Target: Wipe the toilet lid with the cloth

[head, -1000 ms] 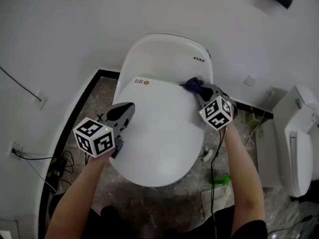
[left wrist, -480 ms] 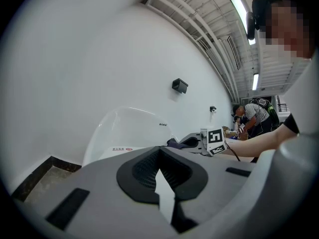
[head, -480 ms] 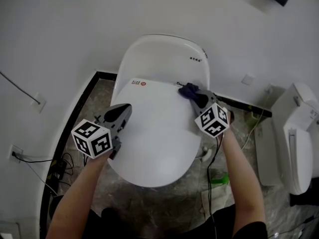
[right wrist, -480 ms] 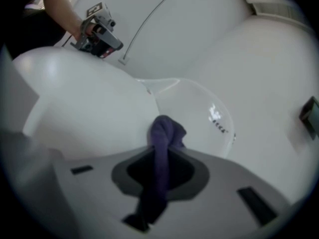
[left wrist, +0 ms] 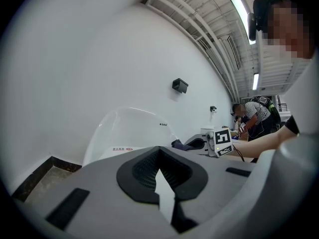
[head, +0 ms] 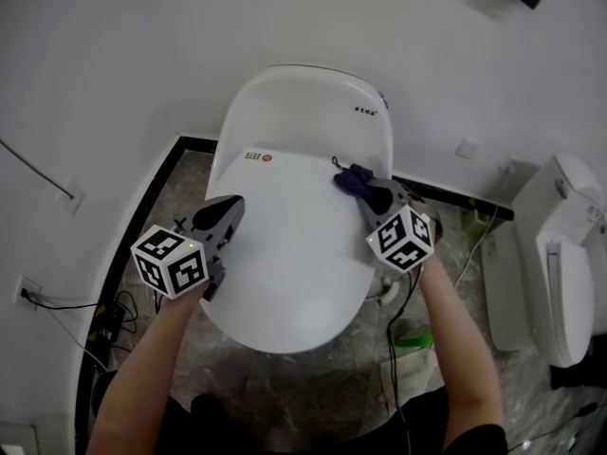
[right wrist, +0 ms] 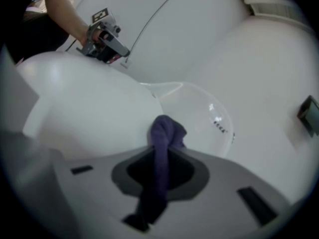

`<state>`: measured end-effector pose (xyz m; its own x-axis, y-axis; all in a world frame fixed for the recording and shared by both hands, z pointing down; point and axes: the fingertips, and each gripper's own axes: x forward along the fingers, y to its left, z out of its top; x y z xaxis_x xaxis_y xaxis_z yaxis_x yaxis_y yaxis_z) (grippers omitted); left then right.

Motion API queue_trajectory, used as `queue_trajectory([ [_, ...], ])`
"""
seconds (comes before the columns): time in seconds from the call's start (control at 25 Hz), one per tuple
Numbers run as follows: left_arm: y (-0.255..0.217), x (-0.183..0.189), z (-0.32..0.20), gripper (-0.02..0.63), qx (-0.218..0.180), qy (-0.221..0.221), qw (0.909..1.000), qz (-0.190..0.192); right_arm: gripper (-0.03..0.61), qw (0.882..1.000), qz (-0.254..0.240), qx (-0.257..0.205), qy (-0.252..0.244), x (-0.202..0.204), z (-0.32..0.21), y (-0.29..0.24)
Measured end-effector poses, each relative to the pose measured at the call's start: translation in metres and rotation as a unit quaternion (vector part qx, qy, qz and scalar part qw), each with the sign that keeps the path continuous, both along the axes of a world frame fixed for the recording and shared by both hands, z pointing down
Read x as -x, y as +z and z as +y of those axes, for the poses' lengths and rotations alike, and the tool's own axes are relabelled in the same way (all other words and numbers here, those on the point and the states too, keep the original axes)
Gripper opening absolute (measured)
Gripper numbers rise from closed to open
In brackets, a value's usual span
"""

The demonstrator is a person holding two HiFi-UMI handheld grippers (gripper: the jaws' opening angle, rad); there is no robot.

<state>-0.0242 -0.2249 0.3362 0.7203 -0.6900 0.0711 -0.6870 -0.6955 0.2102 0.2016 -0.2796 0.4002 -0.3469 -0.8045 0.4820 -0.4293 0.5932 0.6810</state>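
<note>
The white toilet lid (head: 289,254) lies closed below me, with the rounded tank cover (head: 303,112) behind it. My right gripper (head: 365,190) is shut on a dark purple cloth (head: 351,178) and presses it on the lid's far right corner. In the right gripper view the cloth (right wrist: 162,148) runs up between the jaws and bunches on the lid (right wrist: 89,113). My left gripper (head: 225,212) rests at the lid's left edge, jaws shut with nothing between them. In the left gripper view the right gripper (left wrist: 199,144) and the cloth (left wrist: 180,145) show beyond the lid (left wrist: 119,151).
A second white toilet (head: 560,263) stands at the right. Cables (head: 408,301) and a green item (head: 414,339) lie on the marbled floor (head: 313,387). A dark floor strip (head: 133,235) borders the white wall (head: 114,55). Wall sockets (head: 74,192) and wires sit at the left. Another person (left wrist: 251,116) works in the distance.
My right gripper has slid the cloth leftward and slightly toward me along the back of the lid. The left gripper has stayed at the lid's left edge.
</note>
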Motion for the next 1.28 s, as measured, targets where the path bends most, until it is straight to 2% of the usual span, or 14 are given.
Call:
queue_trajectory([
  [1.28,0.0,0.0,0.0,0.015,0.002,0.0,1.0,-0.001,0.067,0.999,-0.024,0.017,-0.02,0.018,0.076,-0.001],
])
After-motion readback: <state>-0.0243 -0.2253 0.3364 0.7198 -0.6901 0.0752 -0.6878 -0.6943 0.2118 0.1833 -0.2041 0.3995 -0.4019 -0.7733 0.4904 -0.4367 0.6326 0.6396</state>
